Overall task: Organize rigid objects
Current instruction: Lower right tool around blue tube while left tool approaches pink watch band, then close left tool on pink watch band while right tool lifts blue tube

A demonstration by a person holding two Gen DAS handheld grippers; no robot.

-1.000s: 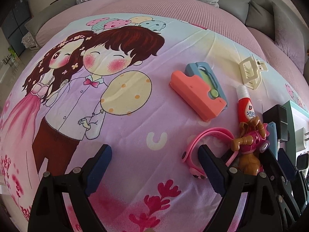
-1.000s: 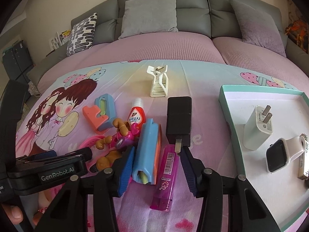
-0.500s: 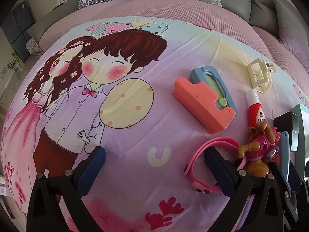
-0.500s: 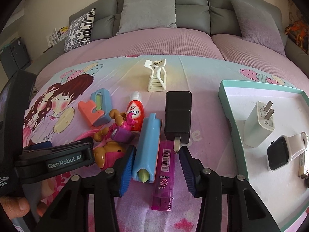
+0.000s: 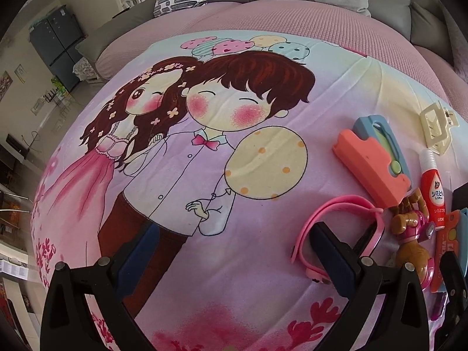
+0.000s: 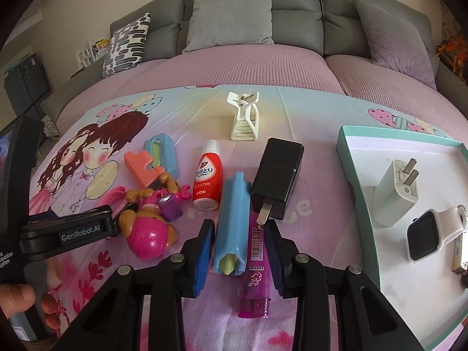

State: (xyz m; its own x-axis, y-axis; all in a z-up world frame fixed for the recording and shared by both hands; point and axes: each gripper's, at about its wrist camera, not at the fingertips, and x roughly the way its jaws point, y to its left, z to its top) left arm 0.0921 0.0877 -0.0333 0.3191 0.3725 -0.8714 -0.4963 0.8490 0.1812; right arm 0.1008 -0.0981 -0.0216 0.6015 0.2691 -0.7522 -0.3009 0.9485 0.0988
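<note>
Right gripper (image 6: 237, 248) jaws just narrowed around blue plastic case (image 6: 232, 222) and purple lighter (image 6: 256, 266), pad contact unclear; left gripper (image 5: 234, 251) wide open, empty.

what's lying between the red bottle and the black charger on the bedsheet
In the right wrist view, the blue tool lies between the red bottle and the black charger.

Bare printed sheet (image 5: 181, 263) lies open at left; at right, a pink strap (image 5: 345, 204), dog toy (image 6: 149, 231), bottle (image 6: 207, 175) and black charger (image 6: 278, 175) crowd together.
</note>
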